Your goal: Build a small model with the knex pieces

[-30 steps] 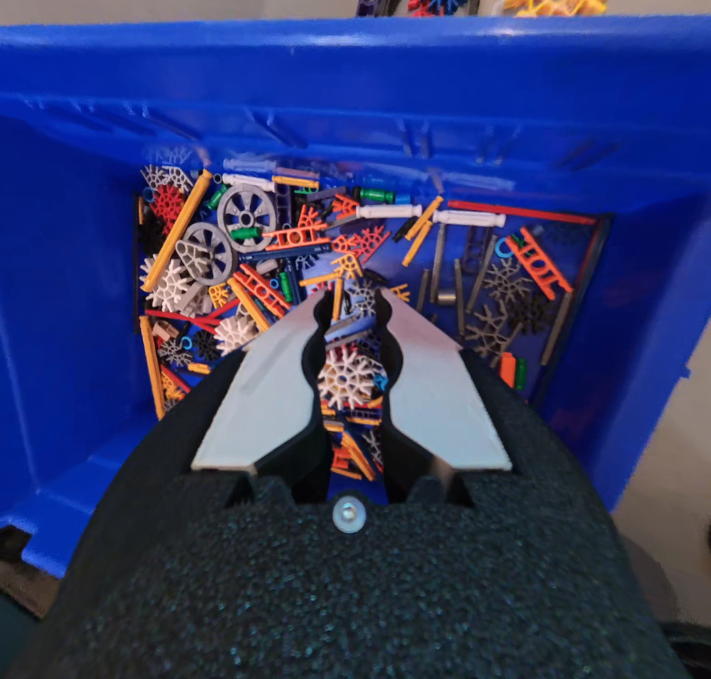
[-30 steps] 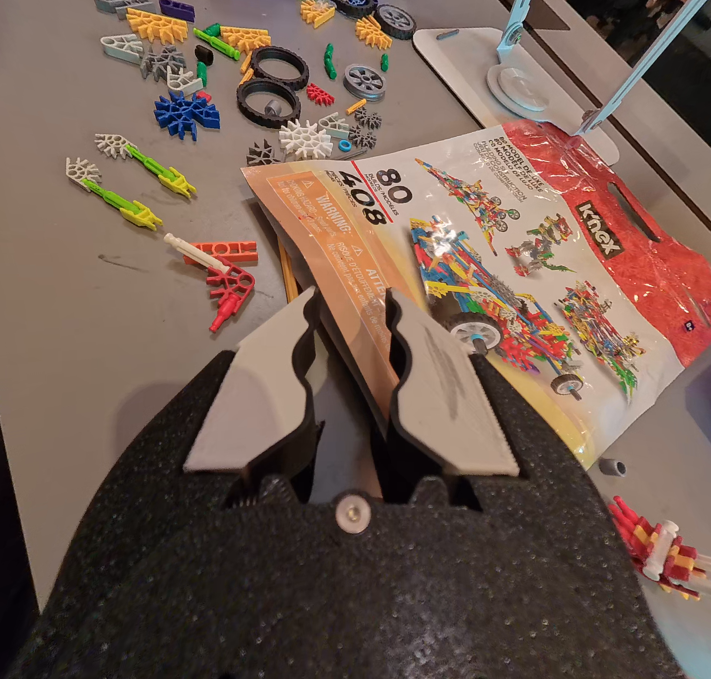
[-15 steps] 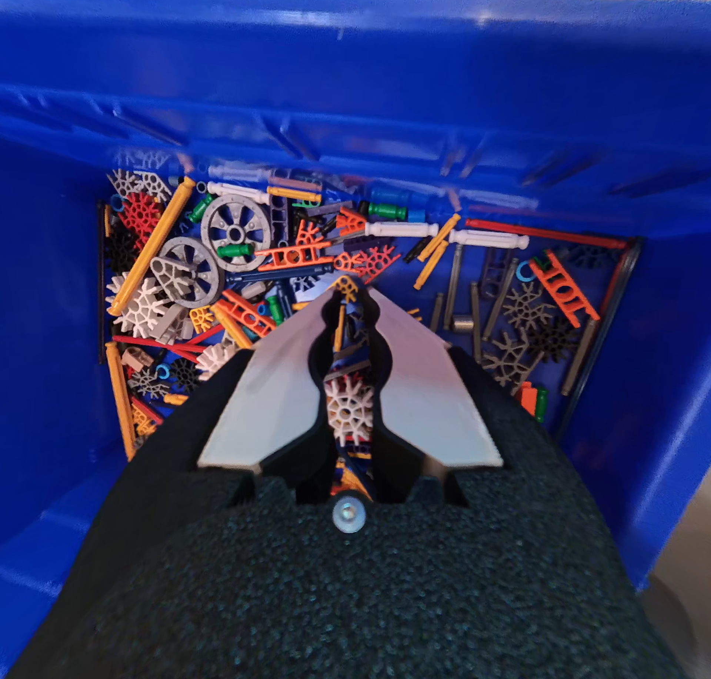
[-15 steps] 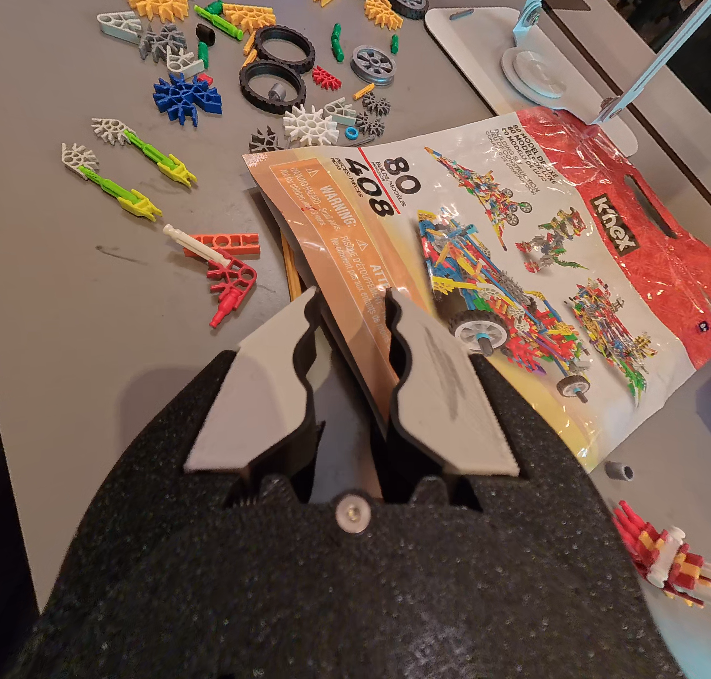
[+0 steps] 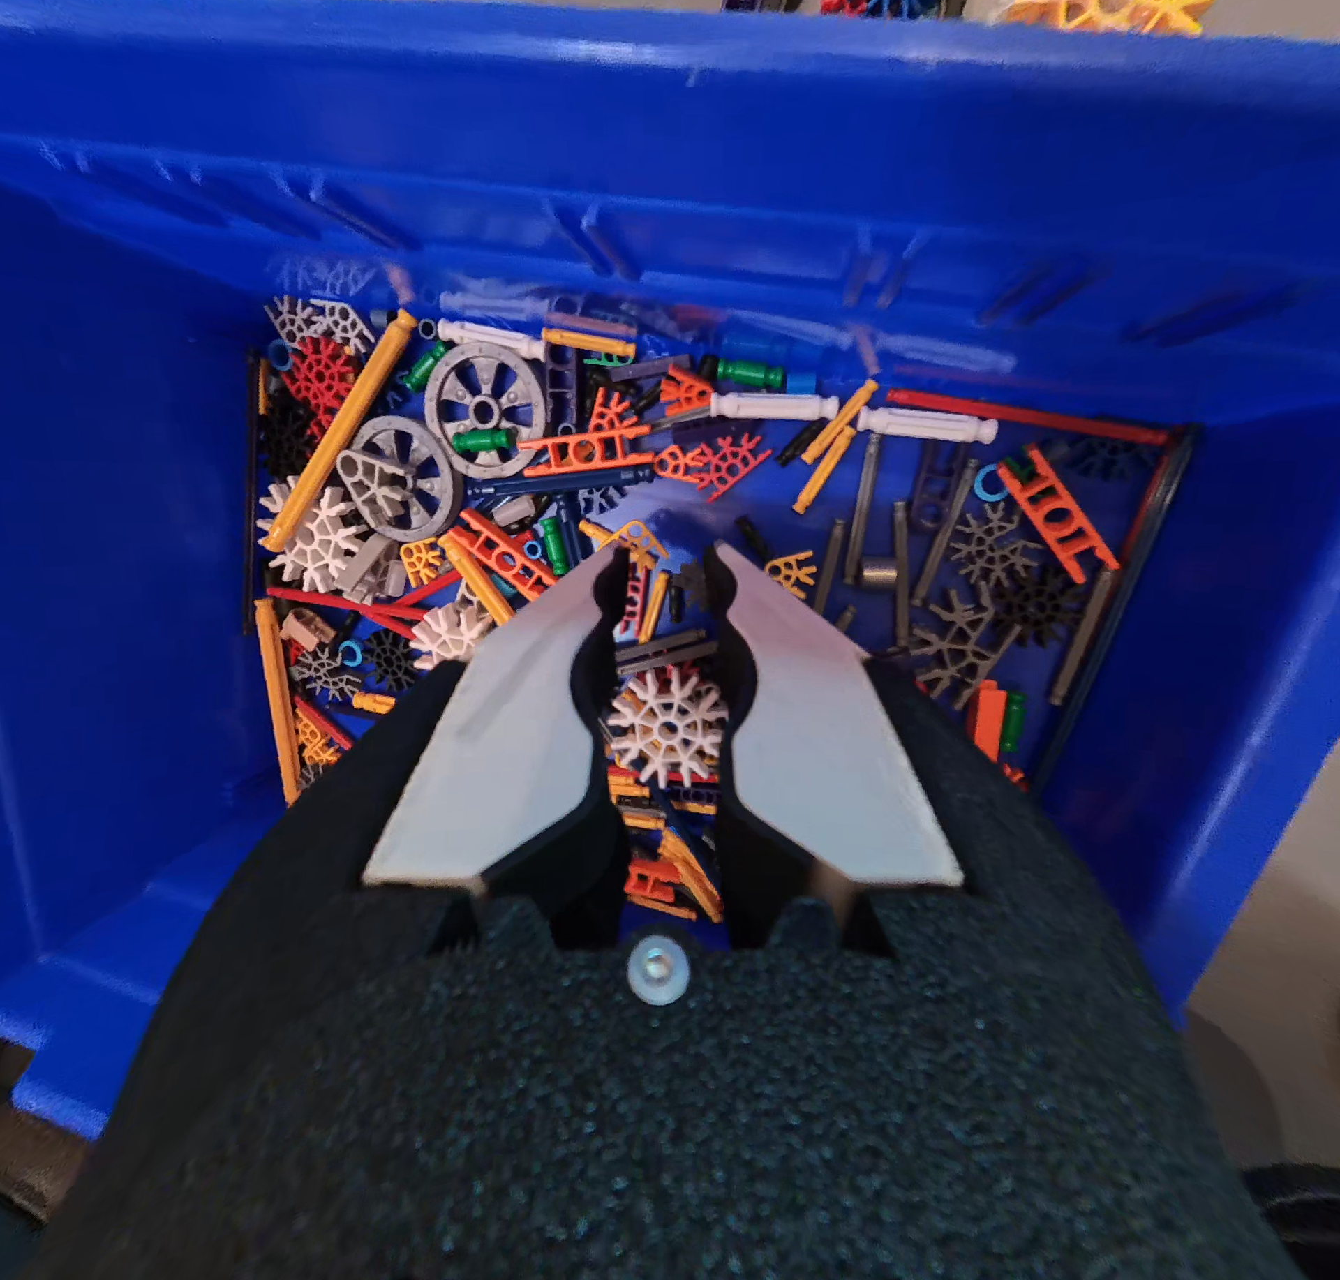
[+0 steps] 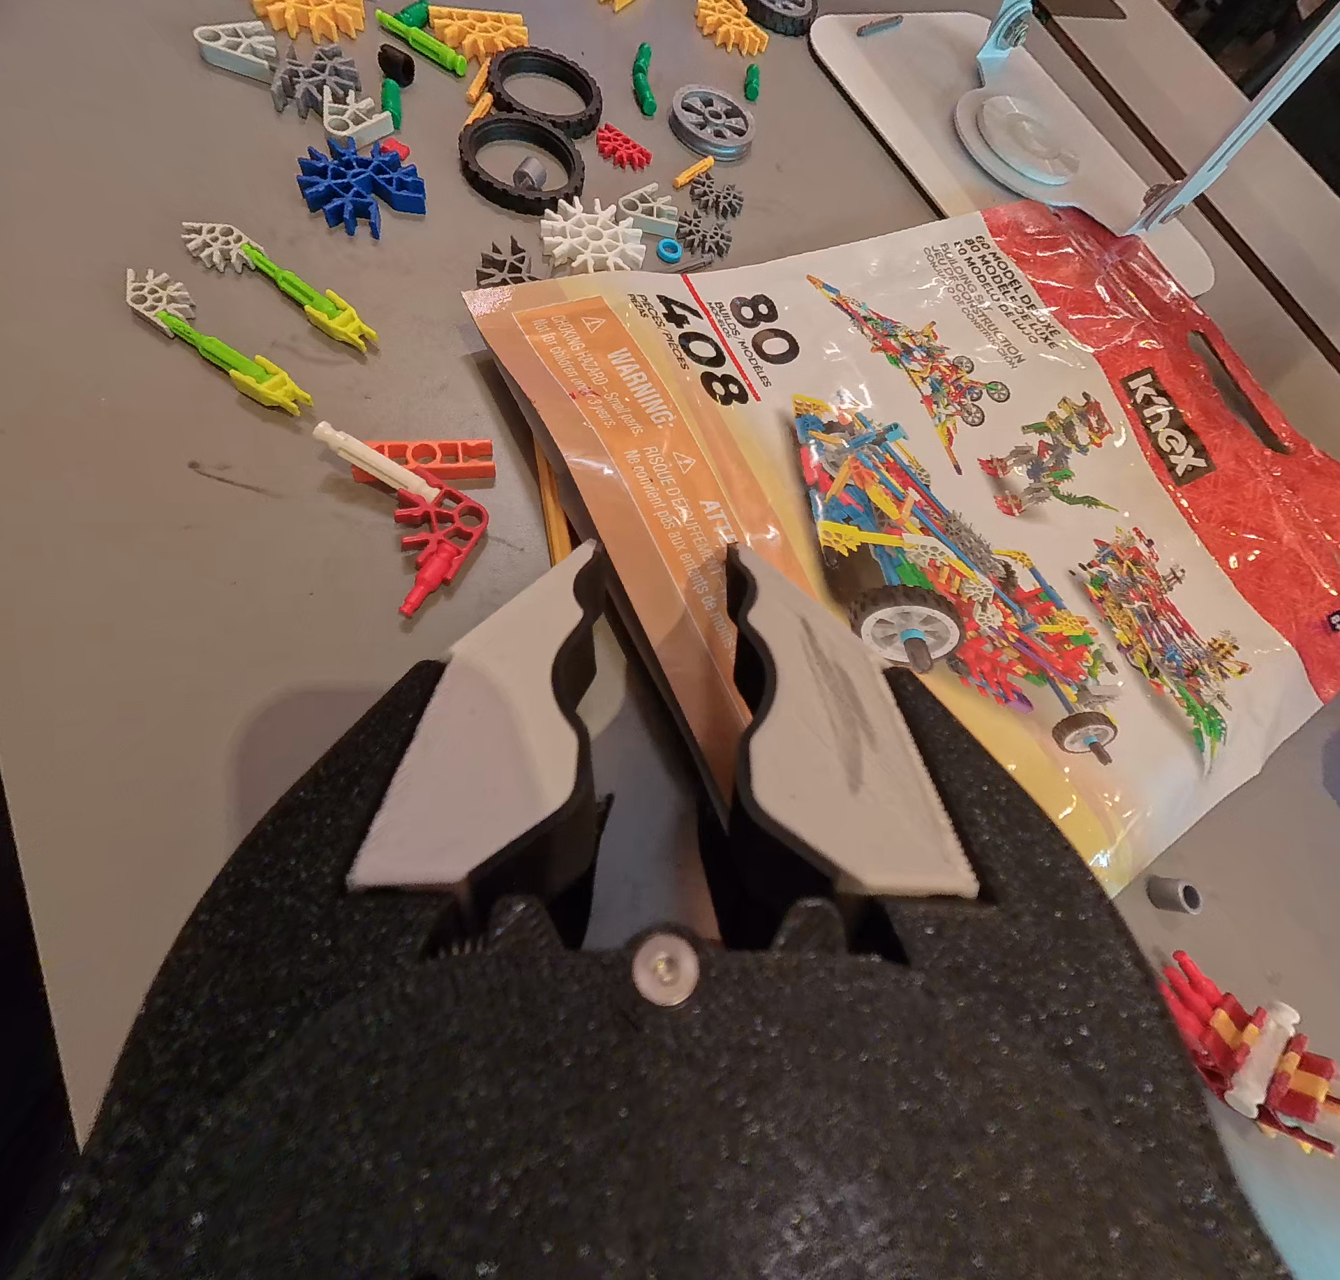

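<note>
My left gripper (image 5: 667,556) is open and empty, pointing down into a blue plastic bin (image 5: 652,157). The bin floor is covered with small plastic construction pieces: rods, connectors and two grey wheels (image 5: 484,410). A white snowflake connector (image 5: 667,727) lies below the gap between the fingers. My right gripper (image 6: 663,549) is open and hovers over the near left edge of a printed plastic bag (image 6: 943,484) lying flat on a grey table (image 6: 181,592). I cannot tell if the fingers touch the bag.
Loose pieces lie on the table beyond the bag: black tyres (image 6: 544,92), a blue connector (image 6: 359,186), green rods with connectors (image 6: 232,360), and a red connector with a white rod (image 6: 439,520). A white stand base (image 6: 943,85) sits far right. A red-yellow bundle (image 6: 1262,1057) lies near right. My right fingertips sit around 45 cm from my left ones. The red-yellow bundle (image 6: 1262,1057) lies around 20 cm away from my right fingertips.
My left gripper went deeper into the bin and nearly shut half a second ago; now it has opened and drawn back, holding nothing. The right gripper has barely moved.
</note>
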Demonstrator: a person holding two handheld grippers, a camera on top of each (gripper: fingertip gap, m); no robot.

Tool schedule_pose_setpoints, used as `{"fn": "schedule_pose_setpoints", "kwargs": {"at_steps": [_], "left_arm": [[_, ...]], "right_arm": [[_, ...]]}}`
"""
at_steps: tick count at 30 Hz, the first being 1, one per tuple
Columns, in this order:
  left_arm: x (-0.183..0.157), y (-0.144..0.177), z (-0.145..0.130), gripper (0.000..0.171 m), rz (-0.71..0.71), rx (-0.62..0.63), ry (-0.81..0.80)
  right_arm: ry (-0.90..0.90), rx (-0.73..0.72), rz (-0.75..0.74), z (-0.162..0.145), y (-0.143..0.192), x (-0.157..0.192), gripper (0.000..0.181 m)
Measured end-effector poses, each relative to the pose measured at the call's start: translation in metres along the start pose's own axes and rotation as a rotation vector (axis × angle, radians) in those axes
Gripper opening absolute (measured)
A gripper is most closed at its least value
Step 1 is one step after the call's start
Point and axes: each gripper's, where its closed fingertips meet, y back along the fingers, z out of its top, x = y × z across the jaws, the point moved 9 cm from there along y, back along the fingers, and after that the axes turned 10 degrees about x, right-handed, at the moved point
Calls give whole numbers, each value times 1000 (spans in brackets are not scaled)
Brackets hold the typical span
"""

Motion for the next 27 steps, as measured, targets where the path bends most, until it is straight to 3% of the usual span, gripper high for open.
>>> {"fn": "schedule_pose_setpoints", "kwargs": {"at_steps": [18,27], "left_arm": [[1,24,13,3,114,-140,24],[-2,25,10,6,112,-104,44]], "right_arm": [[47,-78,-45,0,9,5,30],[72,-101,-60,0,12,7,30]]}}
